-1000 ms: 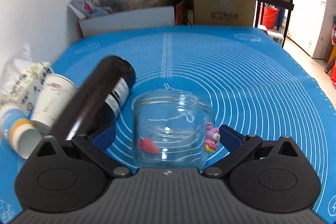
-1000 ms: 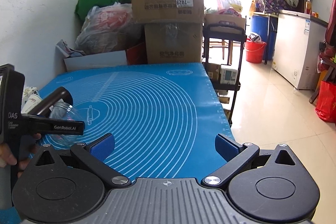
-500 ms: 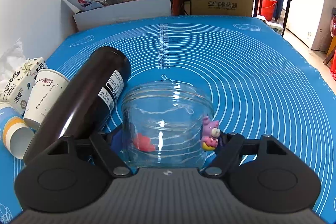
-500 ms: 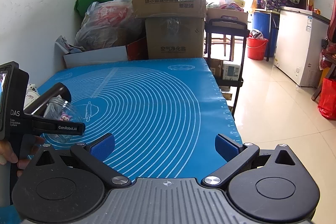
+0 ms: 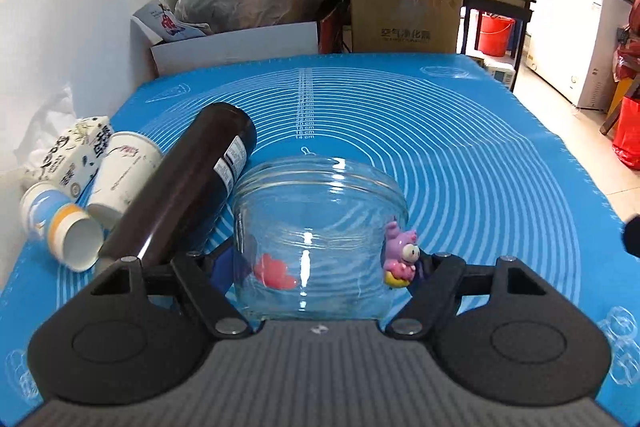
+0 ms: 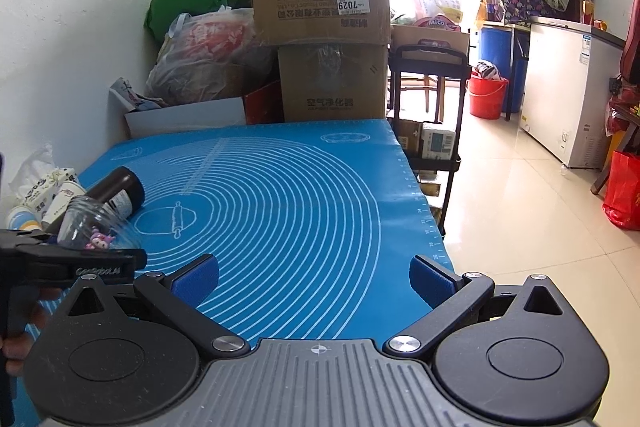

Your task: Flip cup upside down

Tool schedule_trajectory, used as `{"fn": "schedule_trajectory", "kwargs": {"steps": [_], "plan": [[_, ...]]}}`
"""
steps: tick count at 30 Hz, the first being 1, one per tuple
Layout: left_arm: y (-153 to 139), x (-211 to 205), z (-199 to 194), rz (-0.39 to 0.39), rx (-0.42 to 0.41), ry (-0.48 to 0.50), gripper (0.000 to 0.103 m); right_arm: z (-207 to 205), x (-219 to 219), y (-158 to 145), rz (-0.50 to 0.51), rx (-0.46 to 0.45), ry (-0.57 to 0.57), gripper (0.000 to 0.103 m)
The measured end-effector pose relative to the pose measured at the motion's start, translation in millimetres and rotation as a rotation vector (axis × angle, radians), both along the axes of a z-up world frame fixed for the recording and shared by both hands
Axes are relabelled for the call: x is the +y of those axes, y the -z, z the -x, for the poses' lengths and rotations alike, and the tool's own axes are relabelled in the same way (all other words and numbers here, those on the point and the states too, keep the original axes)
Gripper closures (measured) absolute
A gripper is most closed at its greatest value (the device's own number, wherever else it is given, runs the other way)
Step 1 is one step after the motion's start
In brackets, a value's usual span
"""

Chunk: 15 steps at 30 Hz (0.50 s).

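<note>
A clear glass cup (image 5: 320, 239) with a purple pig charm and a red charm on its wall sits between the fingers of my left gripper (image 5: 322, 267). The jaws are closed against its sides. In the right wrist view the cup (image 6: 92, 223) is lifted off the blue mat (image 6: 280, 211) and tilted, held by the left gripper (image 6: 72, 263). My right gripper (image 6: 314, 277) is open and empty above the mat's near edge.
A dark bottle (image 5: 188, 195) lies on its side just left of the cup. Two paper cups (image 5: 92, 203) and a tissue pack (image 5: 68, 159) lie at the mat's left edge. Boxes and bags stand behind the table. The mat's right edge drops to the floor.
My left gripper closed on the glass cup, then lifted and tilted it. The right gripper stayed open and nearly still.
</note>
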<state>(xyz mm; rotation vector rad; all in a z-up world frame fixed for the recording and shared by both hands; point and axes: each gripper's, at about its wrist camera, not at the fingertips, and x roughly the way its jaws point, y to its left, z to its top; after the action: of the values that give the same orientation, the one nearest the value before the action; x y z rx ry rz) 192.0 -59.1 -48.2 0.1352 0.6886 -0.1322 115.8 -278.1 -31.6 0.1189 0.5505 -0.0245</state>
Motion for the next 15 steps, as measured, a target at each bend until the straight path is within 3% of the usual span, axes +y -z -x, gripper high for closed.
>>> {"fn": "schedule_trajectory", "kwargs": {"steps": [15], "plan": [[20.1, 1.5, 47.8, 0.012, 0.080, 0.011, 0.025, 37.1, 13.5, -7.1, 0.021, 0.016, -0.031, 0.000]]}}
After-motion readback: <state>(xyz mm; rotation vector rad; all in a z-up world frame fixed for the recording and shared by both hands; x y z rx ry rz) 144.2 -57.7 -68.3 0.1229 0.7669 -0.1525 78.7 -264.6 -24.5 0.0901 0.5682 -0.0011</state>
